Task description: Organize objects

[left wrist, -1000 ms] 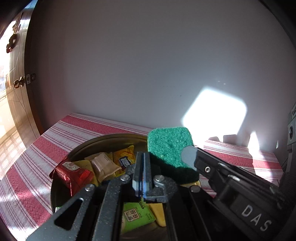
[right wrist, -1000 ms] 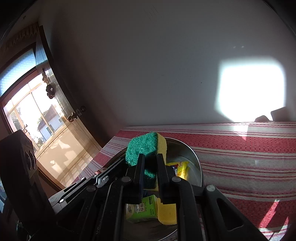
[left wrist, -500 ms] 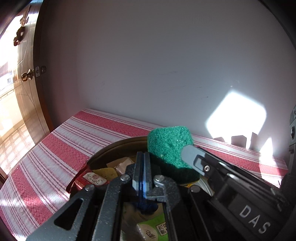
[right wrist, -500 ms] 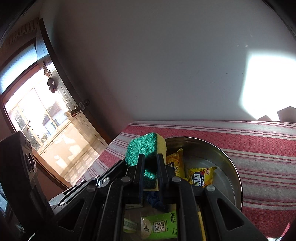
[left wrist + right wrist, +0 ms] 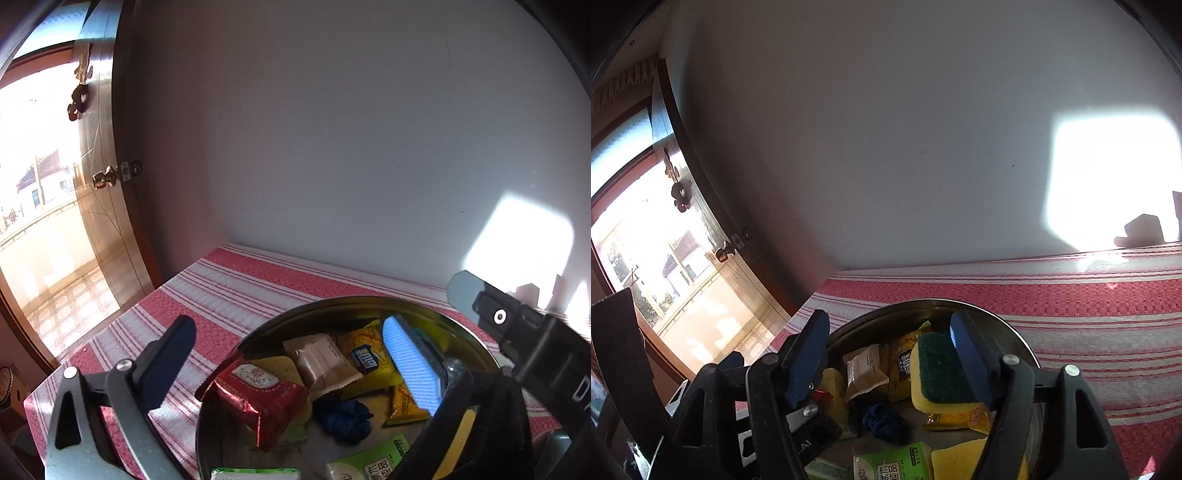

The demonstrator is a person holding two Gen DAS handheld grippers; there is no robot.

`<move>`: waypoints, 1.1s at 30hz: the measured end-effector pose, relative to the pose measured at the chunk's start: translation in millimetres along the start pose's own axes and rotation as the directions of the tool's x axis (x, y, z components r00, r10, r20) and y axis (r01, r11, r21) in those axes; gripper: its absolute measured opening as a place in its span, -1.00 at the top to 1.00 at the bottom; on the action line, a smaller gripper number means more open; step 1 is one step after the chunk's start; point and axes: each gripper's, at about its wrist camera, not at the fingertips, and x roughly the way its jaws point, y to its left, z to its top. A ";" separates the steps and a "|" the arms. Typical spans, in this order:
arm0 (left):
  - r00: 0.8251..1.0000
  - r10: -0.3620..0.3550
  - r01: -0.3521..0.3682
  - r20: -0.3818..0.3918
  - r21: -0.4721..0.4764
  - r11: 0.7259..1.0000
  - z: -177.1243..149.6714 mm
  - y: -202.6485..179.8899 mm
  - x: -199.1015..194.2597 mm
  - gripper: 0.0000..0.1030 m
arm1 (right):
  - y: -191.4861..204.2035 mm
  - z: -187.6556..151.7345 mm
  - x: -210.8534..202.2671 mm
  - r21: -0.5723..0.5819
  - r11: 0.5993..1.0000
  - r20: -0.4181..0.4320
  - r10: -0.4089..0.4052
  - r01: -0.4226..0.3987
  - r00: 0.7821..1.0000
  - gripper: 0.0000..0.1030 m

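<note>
A round metal bowl (image 5: pixel 332 301) on the red-striped cloth holds several snack packets, among them a red one (image 5: pixel 255 391), a beige one (image 5: pixel 321 358) and a yellow one (image 5: pixel 365 358), plus a blue cloth wad (image 5: pixel 343 417). My left gripper (image 5: pixel 295 354) hovers over the bowl's near side, its jaws opening wide with nothing between them. In the right wrist view my right gripper (image 5: pixel 886 350) is also opening above the bowl (image 5: pixel 923 302). A green-and-yellow sponge (image 5: pixel 938 373) lies loose on the packets, leaning against the right finger (image 5: pixel 967 354).
The striped tablecloth (image 5: pixel 1071 314) runs back to a plain wall with a sunlit patch. A wooden door (image 5: pixel 103 184) stands open on the left past the table edge. A green tissue pack (image 5: pixel 894 465) and another yellow sponge (image 5: pixel 960 461) lie in the bowl's near part.
Both grippers went from shut to open. The right one had the sponge pinched upright; the sponge has dropped into the bowl. Both views swung left, nearer the bowl.
</note>
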 end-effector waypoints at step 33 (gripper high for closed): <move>0.988 -0.051 0.062 0.147 -0.073 0.995 -65.3 20.3 -37.1 -0.99 | 10.8 -78.2 -90.6 -0.241 0.912 0.431 -0.206 0.332 0.879 -0.49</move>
